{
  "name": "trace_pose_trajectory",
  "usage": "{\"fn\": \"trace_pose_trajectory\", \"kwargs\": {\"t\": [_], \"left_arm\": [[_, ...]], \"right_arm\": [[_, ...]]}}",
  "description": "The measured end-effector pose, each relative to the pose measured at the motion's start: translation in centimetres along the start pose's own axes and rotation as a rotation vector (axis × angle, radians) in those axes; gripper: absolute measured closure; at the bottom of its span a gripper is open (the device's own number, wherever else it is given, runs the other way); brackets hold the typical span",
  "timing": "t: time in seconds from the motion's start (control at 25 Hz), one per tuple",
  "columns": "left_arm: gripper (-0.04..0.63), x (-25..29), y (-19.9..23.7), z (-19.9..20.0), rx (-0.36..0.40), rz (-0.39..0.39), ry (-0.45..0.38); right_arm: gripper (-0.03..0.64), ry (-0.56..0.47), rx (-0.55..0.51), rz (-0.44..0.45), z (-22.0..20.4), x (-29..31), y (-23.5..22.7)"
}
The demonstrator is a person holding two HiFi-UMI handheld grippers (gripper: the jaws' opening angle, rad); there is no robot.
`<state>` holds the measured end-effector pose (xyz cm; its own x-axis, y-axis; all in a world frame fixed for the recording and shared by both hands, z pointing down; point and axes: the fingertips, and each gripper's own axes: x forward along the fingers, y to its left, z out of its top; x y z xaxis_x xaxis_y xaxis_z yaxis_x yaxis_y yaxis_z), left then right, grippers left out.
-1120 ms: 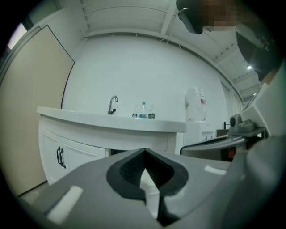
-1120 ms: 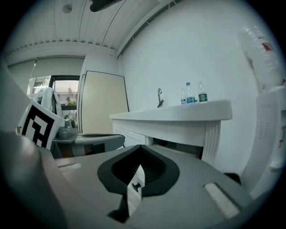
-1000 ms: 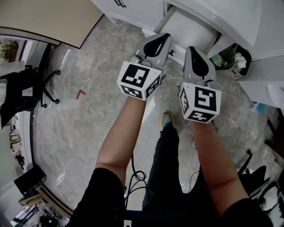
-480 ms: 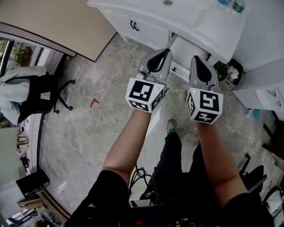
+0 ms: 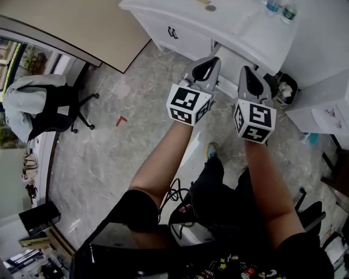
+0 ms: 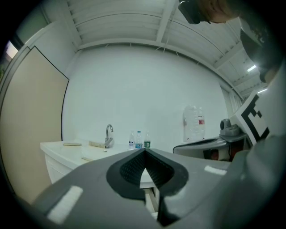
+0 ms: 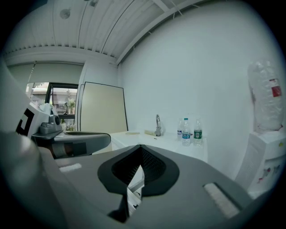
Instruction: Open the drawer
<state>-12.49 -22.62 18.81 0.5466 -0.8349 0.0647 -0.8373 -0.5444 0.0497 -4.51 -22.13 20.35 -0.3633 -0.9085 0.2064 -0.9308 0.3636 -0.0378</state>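
Observation:
A white cabinet [image 5: 180,38] stands under the sink counter [image 5: 240,30]; its drawer front carries a small black handle [image 5: 173,32]. My left gripper [image 5: 214,60] is held over the floor, right of and below that handle, jaws shut with nothing in them. My right gripper [image 5: 246,71] hangs beside it, also shut and empty, pointing at the gap under the counter. In the left gripper view the shut gripper [image 6: 144,152] faces the counter [image 6: 67,150] and tap [image 6: 108,134]. In the right gripper view the shut gripper [image 7: 140,147] faces the same counter [image 7: 170,143].
An office chair [image 5: 46,106] draped with a grey jacket stands at the left. A beige panel [image 5: 76,24] leans at the top left. Water bottles [image 5: 281,8] stand on the counter. A bin [image 5: 283,87] sits by the right gripper. A water dispenser [image 7: 268,143] stands right.
The view has shifted so the counter and the cabinet with its handle have come fully into sight. Both grippers have drifted right and slightly up toward the cabinet, staying shut.

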Motion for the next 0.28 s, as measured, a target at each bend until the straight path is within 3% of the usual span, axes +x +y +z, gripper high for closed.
{"fn": "trace_pose_trajectory", "kwargs": {"t": [0.28], "left_arm": [[0.586,-1.2,-0.9,0.4,0.016,-0.036,0.014]], "right_arm": [[0.597,0.006,-0.025,0.017,0.2,-0.8,2.1]]}}
